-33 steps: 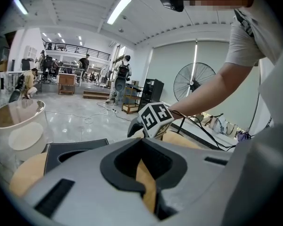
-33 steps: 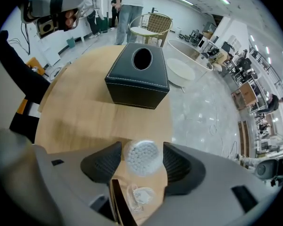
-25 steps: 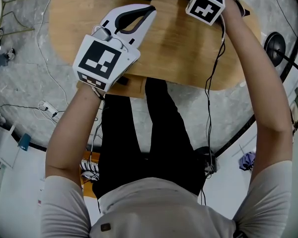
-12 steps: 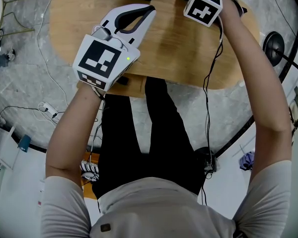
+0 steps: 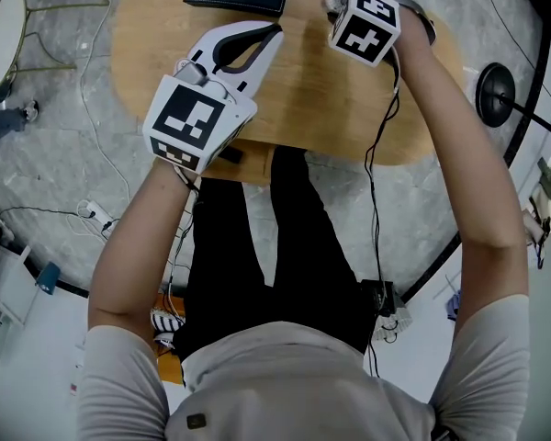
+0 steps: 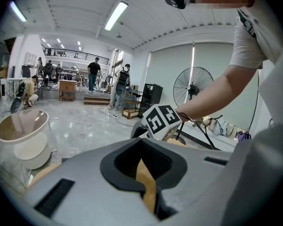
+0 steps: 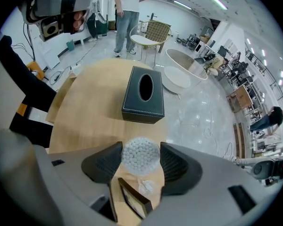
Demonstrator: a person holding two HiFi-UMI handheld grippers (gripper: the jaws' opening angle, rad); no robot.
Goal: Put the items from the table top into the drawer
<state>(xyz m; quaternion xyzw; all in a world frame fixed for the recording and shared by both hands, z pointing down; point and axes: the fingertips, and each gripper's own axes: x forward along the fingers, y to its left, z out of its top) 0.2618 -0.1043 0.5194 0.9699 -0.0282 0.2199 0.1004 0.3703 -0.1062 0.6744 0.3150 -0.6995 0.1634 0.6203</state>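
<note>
A round clear tub of cotton swabs [image 7: 140, 157] sits between the jaws of the right tool [image 7: 140, 149], its packed white tips facing the camera. The two black pads press its left and right sides, so this tool is clamped on the tub. It hangs over the wooden worktop [image 7: 94, 121]; whether its base still touches the wood cannot be told. Just behind it, toward the tool's body, lie a small clear packet [image 7: 145, 187] and a dark picture frame [image 7: 132, 199] seen on a slant. Ahead of the jaws, well apart, a black tissue box [image 7: 142, 94] stands with its oval slot up.

The left tool [image 5: 272, 31] lies to the left of the right one, low over the worktop. In its own view the jaws are together at the tips. Only a hollow and a thin slit remain between the pads, with wood showing through and nothing held.

Only the right gripper view shows the tub, packet and frame. In the head view the right tool's marker cube [image 5: 365, 28] and the hand behind it cover them. That view alone shows a wooden drawer [image 5: 250, 163] jutting out under the worktop's near edge, beneath the rear of the left tool. The left gripper view shows the right tool's cube beyond its own tips.
</note>
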